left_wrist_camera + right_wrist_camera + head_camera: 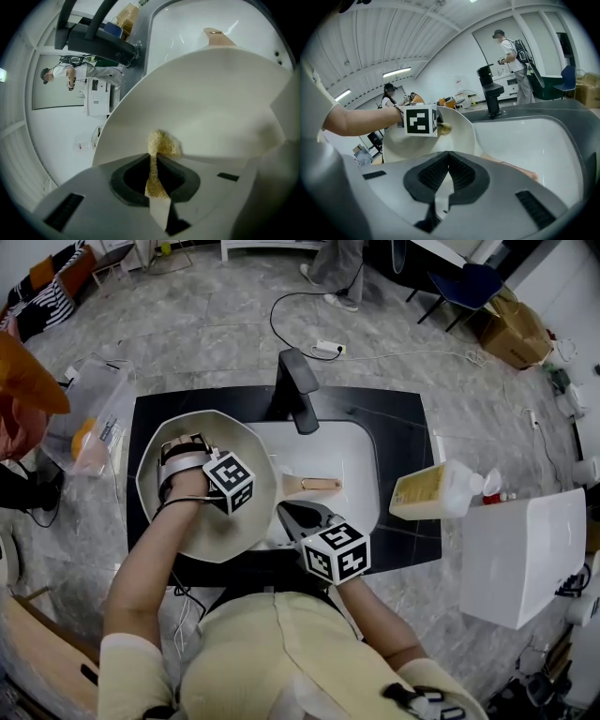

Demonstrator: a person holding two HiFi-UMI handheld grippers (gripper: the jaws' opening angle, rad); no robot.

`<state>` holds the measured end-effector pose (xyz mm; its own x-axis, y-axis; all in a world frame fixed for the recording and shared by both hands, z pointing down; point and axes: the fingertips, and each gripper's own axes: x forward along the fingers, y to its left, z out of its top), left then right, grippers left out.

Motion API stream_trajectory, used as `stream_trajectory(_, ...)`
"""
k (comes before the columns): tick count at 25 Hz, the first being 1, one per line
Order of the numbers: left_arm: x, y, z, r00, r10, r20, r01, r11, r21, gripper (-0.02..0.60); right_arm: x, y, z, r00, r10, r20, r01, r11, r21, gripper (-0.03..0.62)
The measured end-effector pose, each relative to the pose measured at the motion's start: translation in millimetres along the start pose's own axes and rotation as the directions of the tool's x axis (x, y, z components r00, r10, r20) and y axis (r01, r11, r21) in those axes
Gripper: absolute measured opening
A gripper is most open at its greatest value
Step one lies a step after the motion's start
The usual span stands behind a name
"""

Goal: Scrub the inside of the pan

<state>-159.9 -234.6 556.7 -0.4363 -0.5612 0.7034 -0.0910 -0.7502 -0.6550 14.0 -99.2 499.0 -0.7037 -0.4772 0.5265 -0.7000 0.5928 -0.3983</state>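
Note:
A cream pan (202,521) stands tilted at the left edge of the white sink (356,451), and its wooden handle (314,486) reaches right over the basin. My left gripper (157,149) is inside the pan (211,103), shut on a yellowish scrub sponge (161,143) that presses on the pan's inner wall. In the head view its marker cube (230,481) hides the jaws. My right gripper (292,515) sits at the pan's near right rim, below the handle. Its jaws are shut there (449,154), seemingly on the rim. From that side the sponge (443,127) shows beside the cube.
A black faucet (295,390) stands behind the sink on the black counter (398,418). A yellow bottle (441,491) lies at the counter's right edge, next to a white box (525,554). A clear plastic bin (89,423) stands at the left. People stand farther off.

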Motion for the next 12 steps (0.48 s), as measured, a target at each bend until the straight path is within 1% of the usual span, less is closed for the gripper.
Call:
stream_trajectory(7, 0, -10, 18, 0.999, -0.022, 0.048, 0.021, 0.999, 0.031, 0.04, -1, -2, -1, 1.0, -0.004, -0.003, 0.004, 1.0, 0.009, 0.015)
stream_trajectory(10, -3, -19, 29, 0.996, -0.037, 0.087, 0.03, 0.997, 0.072, 0.04, -1, -3, 0, 1.0, -0.003, -0.001, 0.003, 1.0, 0.01, 0.015)
stream_trajectory(12, -5, -25, 36, 0.993, -0.043, 0.113, 0.029, 0.993, 0.117, 0.04, -1, -4, 0, 1.0, -0.004, 0.002, 0.004, 1.0, 0.013, 0.015)
